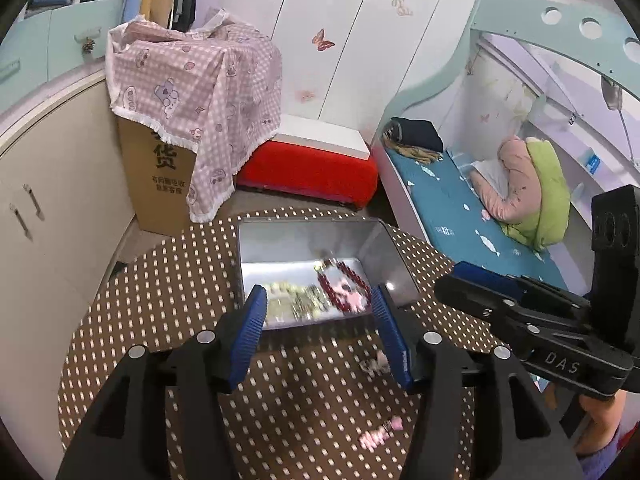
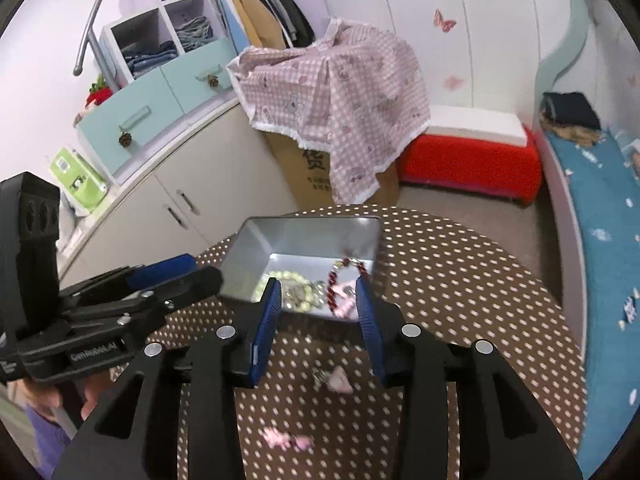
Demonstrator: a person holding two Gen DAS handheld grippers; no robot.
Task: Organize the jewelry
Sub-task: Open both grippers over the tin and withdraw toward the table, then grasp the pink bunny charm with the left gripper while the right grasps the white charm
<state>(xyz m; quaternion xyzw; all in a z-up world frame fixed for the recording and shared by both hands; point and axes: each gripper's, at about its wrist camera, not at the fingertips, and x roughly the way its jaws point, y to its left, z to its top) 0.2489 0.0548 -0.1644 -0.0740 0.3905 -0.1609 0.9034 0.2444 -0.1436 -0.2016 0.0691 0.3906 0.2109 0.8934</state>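
Left gripper (image 1: 318, 322) spread, nothing btwn jaws. Metal tin (image 2: 256, 246) mid-table, holding pale bead bracelet (image 2: 280, 280) + red bead string (image 2: 334, 284). Right gripper (image 2: 318, 322) spread, empty. Sorting underway; next: pinch pink pieces (image 2: 338, 380) on polka-dot table (image 2: 460, 280), prob. clips, blurred.

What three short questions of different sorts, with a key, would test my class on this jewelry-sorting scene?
1. True or false: the metal tin on the dotted tablecloth has its lid on.
2. Which lies inside the tin? A. red bead bracelet B. scissors C. a watch
3. Fill in: two small pink pieces, one nearer the tin and one farther off, lie ____ the tin, on the cloth.

Key: 1. False, it stands open. 2. A, beside the pale bead bracelet. 3. Outside. Left tongs and right tongs are both open and empty.
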